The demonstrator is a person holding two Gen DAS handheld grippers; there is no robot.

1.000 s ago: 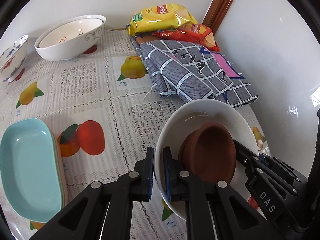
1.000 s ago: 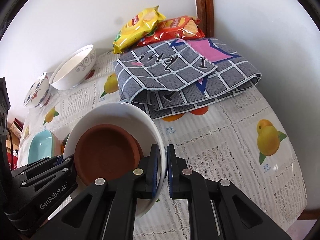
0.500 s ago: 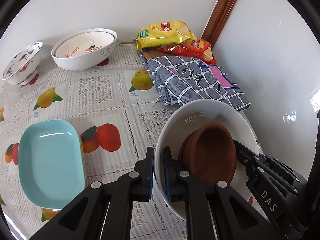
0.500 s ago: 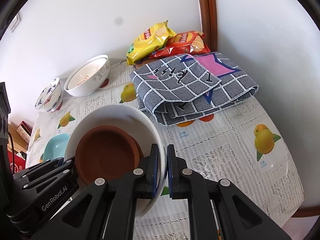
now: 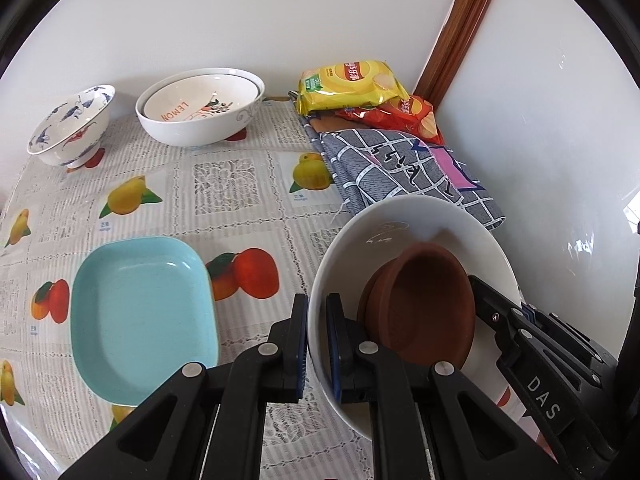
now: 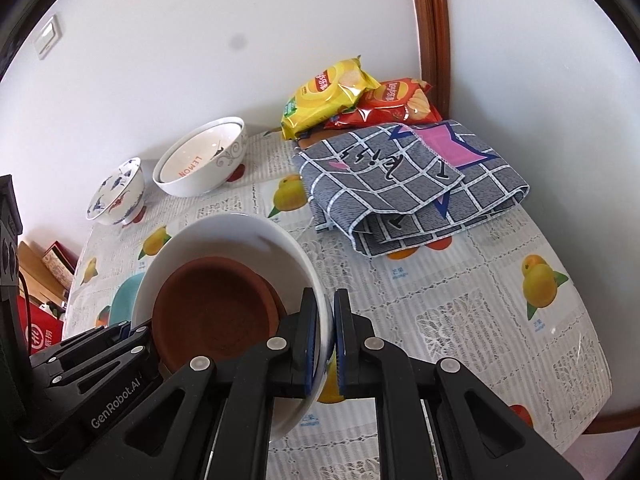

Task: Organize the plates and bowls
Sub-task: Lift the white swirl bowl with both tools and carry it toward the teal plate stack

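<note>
above the table, both grippers clamp the white bowl; another bowl reads "lemon".

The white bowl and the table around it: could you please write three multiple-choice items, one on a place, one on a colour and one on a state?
1. Where is the brown dish?
A. Inside the white bowl
B. On the cloth
C. In the LEMON bowl

2. What colour is the rectangular dish?
A. Red
B. Light blue
C. Black

3. How is the white bowl held?
A. It lies free
B. One gripper only
C. Left gripper and right gripper clamp opposite rims

Answers: 1 A, it sits in the bowl's hollow; 2 B, plainly light blue; 3 C, each gripper's jaws pinch the rim.
</note>
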